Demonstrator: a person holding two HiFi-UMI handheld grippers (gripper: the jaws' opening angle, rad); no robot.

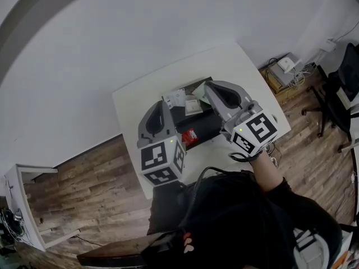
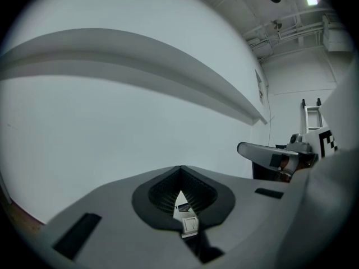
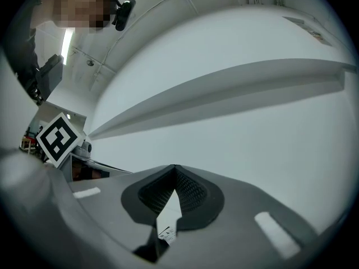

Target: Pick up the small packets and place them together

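White table [image 1: 134,102]: white packets [image 1: 192,106], 1 red packet [image 1: 189,135] on black mat [image 1: 207,125].

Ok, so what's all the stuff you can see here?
table: one, white, middle of the room
mat: one, black, on the table
white packets: at least two, white, far end of the mat
red packet: one, red, near side of the mat
chair: one, black, far right
box: one, brown, floor right of the table
shelf: one, white, lower left
left gripper: grey, jaws shut, over the mat
right gripper: grey, jaws shut, over the mat
sleeve: black, bottom
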